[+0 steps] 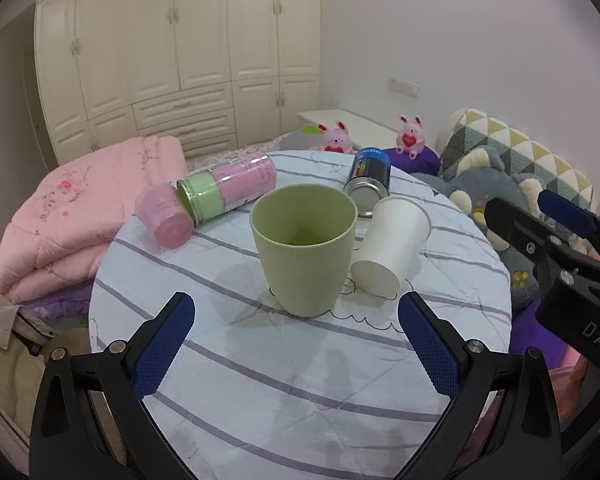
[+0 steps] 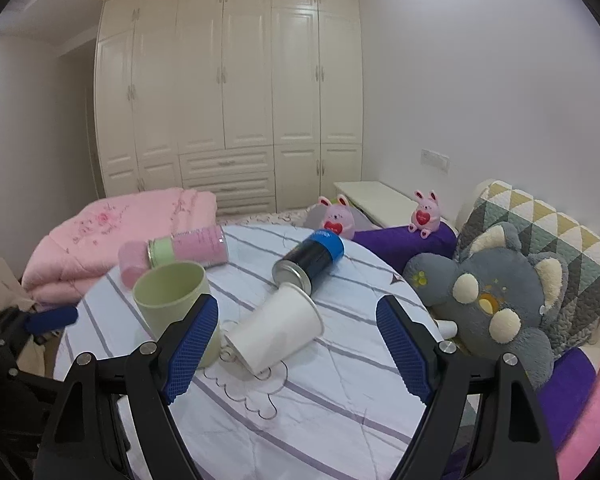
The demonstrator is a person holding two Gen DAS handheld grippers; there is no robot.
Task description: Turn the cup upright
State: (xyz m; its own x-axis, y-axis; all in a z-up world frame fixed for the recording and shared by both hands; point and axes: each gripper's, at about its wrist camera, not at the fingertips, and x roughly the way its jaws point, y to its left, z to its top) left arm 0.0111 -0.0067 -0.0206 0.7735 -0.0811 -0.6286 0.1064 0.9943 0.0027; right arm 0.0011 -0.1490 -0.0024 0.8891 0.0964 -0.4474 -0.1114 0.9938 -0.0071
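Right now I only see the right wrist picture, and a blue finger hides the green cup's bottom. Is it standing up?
Observer: Yes. The left wrist view shows the green cup upright, base flat on the table.
Operator: Is anything inside it?
Observer: It looks empty; its bare bottom shows from above.
Operator: Is the left gripper holding something?
Observer: No. The left gripper has its fingers wide open and holds nothing.
Operator: And the pink cup behind?
Observer: The pink cup lies on its side, base toward the left camera.
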